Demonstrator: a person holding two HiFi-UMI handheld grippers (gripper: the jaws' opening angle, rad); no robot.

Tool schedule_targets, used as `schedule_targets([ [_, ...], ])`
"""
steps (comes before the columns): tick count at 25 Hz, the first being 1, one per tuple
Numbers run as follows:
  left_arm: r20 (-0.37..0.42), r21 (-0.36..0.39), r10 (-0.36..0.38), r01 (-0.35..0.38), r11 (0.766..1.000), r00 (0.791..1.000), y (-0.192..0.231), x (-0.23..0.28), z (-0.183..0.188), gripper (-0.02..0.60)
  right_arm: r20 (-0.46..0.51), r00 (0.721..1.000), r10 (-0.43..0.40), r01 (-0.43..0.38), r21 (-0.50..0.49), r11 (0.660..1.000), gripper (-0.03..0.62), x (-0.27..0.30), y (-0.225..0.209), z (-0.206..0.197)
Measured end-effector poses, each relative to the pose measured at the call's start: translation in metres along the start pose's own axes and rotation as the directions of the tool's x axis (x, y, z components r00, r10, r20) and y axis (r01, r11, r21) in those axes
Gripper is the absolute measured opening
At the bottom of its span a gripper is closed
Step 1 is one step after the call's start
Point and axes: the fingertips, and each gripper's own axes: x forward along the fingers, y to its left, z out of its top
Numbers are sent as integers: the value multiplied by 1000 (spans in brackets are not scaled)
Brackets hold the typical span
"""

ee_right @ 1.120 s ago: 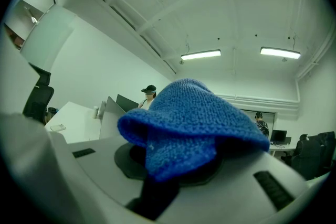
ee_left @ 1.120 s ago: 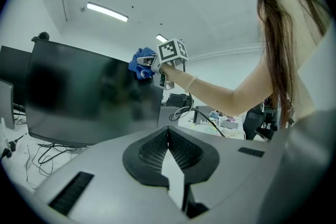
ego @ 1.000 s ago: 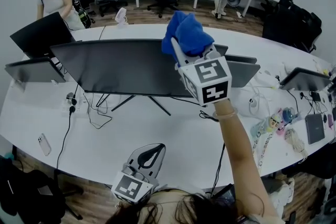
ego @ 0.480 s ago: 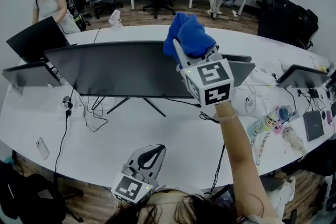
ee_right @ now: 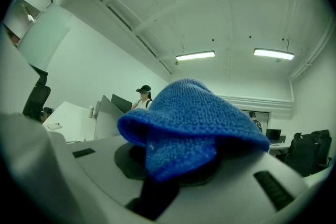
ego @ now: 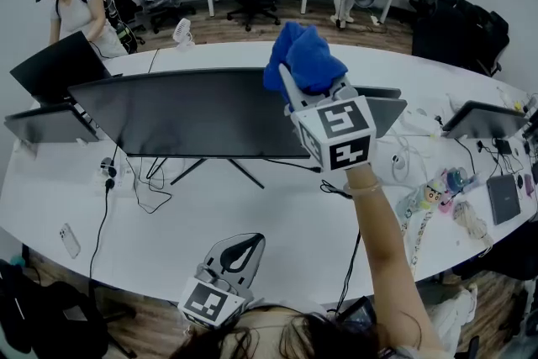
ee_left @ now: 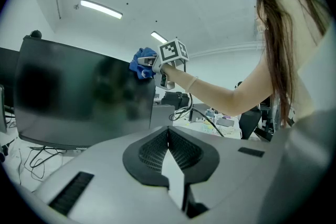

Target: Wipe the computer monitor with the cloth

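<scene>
Right gripper (ego: 304, 84) has its jaws clamped tight on the blue cloth (ee_right: 191, 126), which bunches up over the fingertips and sits right at the top edge of the wide dark monitor (ego: 193, 113), by its right-hand corner. Left gripper (ee_left: 169, 150) is low and close to the person, at the near edge of the white desk (ego: 277, 210), jaws pressed together with nothing between them, well apart from the screen.
</scene>
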Motion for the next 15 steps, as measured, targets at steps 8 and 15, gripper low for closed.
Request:
schedule_targets([
  [8, -12, 5, -9, 9, 1000, 1000, -4, 5, -2, 9, 11, 1000, -13, 13, 7, 1000, 87, -6, -8, -2],
  [15, -22, 8, -8, 9, 1000, 1000, -6, 9, -2, 9, 18, 1000, -22, 22, 21, 1000, 87, -11, -17, -4],
])
